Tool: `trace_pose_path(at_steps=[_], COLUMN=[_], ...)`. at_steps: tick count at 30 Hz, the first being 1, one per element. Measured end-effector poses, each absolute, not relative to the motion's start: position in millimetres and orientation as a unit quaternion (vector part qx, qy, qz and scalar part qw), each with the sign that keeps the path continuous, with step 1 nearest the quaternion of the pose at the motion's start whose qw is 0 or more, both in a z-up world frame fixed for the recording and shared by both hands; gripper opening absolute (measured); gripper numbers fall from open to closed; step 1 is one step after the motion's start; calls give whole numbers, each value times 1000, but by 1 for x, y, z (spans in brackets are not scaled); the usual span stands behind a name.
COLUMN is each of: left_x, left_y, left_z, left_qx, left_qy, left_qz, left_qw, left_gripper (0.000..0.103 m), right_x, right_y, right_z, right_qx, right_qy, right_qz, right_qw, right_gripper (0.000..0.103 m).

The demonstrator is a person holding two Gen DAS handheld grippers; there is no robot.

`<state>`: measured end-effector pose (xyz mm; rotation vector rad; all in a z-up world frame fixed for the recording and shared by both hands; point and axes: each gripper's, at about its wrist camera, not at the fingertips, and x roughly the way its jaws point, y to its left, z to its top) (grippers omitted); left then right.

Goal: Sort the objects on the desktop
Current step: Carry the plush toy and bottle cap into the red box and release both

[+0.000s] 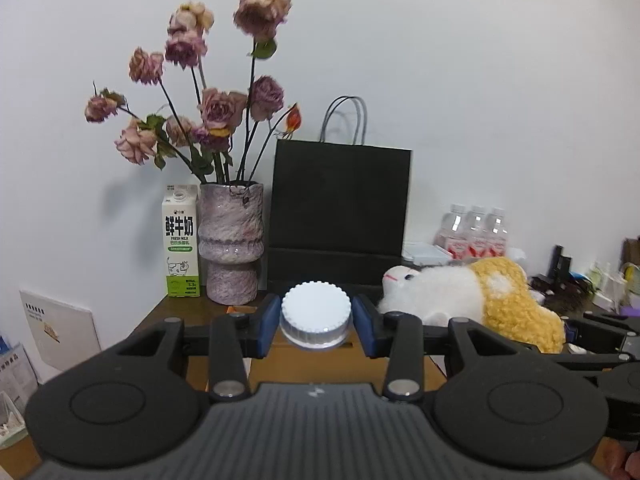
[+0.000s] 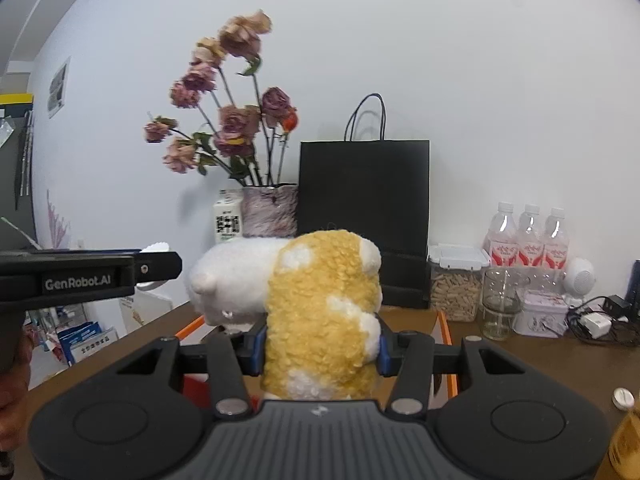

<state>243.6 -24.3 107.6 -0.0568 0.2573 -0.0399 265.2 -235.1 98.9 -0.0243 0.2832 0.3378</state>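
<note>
Claws (image 1: 316,322) (image 2: 320,346) clamp white cap (image 1: 316,312) and plush (image 2: 320,312) above table edge (image 2: 100,344).

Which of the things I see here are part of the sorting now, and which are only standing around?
In the job now:
- white ridged cap, clamped in the left gripper
- plush toy, clamped in the right gripper

Only standing around:
- milk carton
- vase of dried roses
- black paper bag
- three bottles

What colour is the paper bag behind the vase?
Black bag, seen best in the left wrist view.
</note>
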Motion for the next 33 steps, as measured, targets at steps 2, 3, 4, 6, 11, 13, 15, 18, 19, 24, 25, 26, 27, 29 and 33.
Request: trace_pose_path(at_steps=[2, 3, 4, 6, 11, 13, 15, 18, 19, 24, 25, 26, 27, 29, 33], left_x=[267, 279, 288, 310, 361, 378, 390, 403, 406, 408, 406, 405, 403, 401, 398], left_y=[-24, -24, -25, -28, -24, -21, -19, -14, -12, -12, -13, -14, -16, -18, -22], left_z=[106, 104, 101, 95, 72, 59, 49, 35, 31, 21, 22, 22, 24, 25, 30], left_qx=[-36, -37, -35, -29, -26, -30, -25, -37, -44, -39, -37, -34, -30, -23, -20], left_qy=[134, 134, 134, 138, 191, 213, 234, 274, 285, 303, 301, 299, 296, 289, 278], left_qz=[-10, 1, 13, 27, 36, 42, 53, 41, 35, 38, 37, 37, 39, 42, 40], left_qw=[990, 990, 990, 990, 981, 976, 970, 960, 957, 951, 952, 953, 954, 956, 959], left_gripper=[41, 41, 41, 41, 41, 41, 41, 41, 41, 41, 41, 42, 43, 56, 103], right_x=[291, 303, 316, 338, 391, 405, 418, 426, 428, 431, 430, 430, 430, 430, 429], right_y=[-235, -235, -234, -233, -236, -239, -243, -249, -250, -248, -247, -246, -246, -246, -247], right_z=[99, 97, 96, 92, 75, 66, 59, 55, 53, 48, 48, 48, 47, 47, 47], right_qx=[-9, -5, -3, -11, -6, 10, 25, 43, 44, 42, 40, 38, 36, 40, 43], right_qy=[150, 156, 160, 172, 221, 237, 256, 267, 274, 299, 299, 302, 306, 312, 311], right_qz=[160, 154, 146, 141, 146, 137, 133, 137, 134, 140, 140, 139, 137, 137, 131], right_qw=[976, 976, 976, 975, 964, 962, 957, 953, 951, 943, 943, 942, 941, 939, 940], right_gripper=[47, 47, 47, 47, 47, 47, 47, 47, 47, 48, 51, 53, 57, 84, 95])
